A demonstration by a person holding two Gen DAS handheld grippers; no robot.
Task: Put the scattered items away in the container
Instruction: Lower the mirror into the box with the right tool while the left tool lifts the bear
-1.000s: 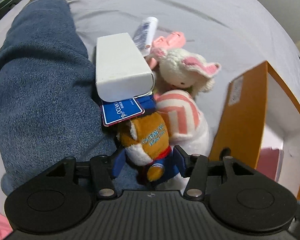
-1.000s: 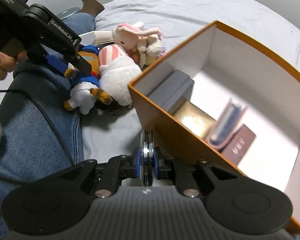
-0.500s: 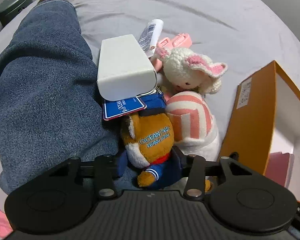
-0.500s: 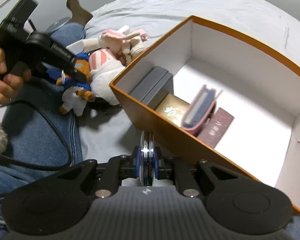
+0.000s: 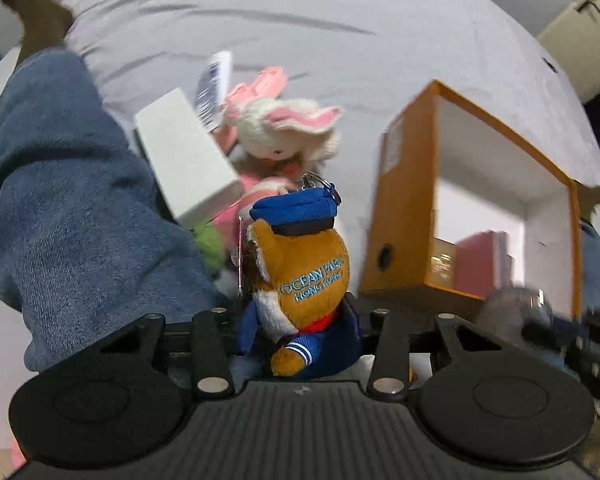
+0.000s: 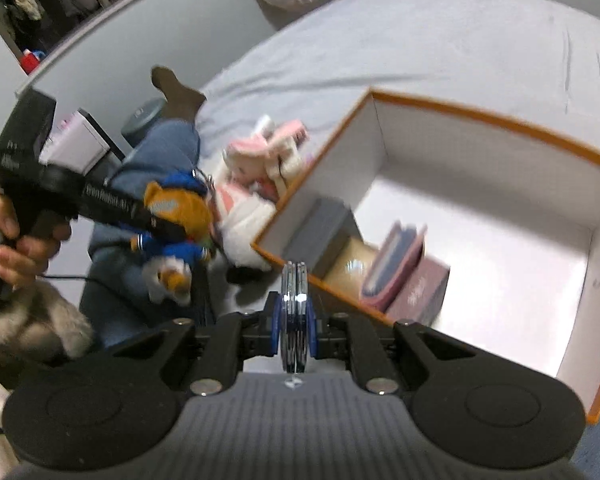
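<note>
A person's denim-clad leg filled the left of the left wrist view, stretched along a bed under a grey sheet. Beside the knee lay a white box, with a barcoded tube and a pink item behind it. A rabbit plush lay next to the box, above a pink-striped plush mostly hidden.

In the middle, the left gripper clamped a brown bear plush in a blue cap and sailor suit, its jaws closing on the toy's body; the bear hung clear of the bed, its key ring at the top. In the right wrist view a hand held that gripper by its handle, the bear dangling from it over the leg.

To the right stood the orange box, white inside, open at the top. Against its near wall rested a grey case, a gold pack, a pink-and-blue pouch on edge and a maroon box.

The right gripper hung over the box's near rim, its jaws pressed tight on a thin stack of shiny discs held on edge.
</note>
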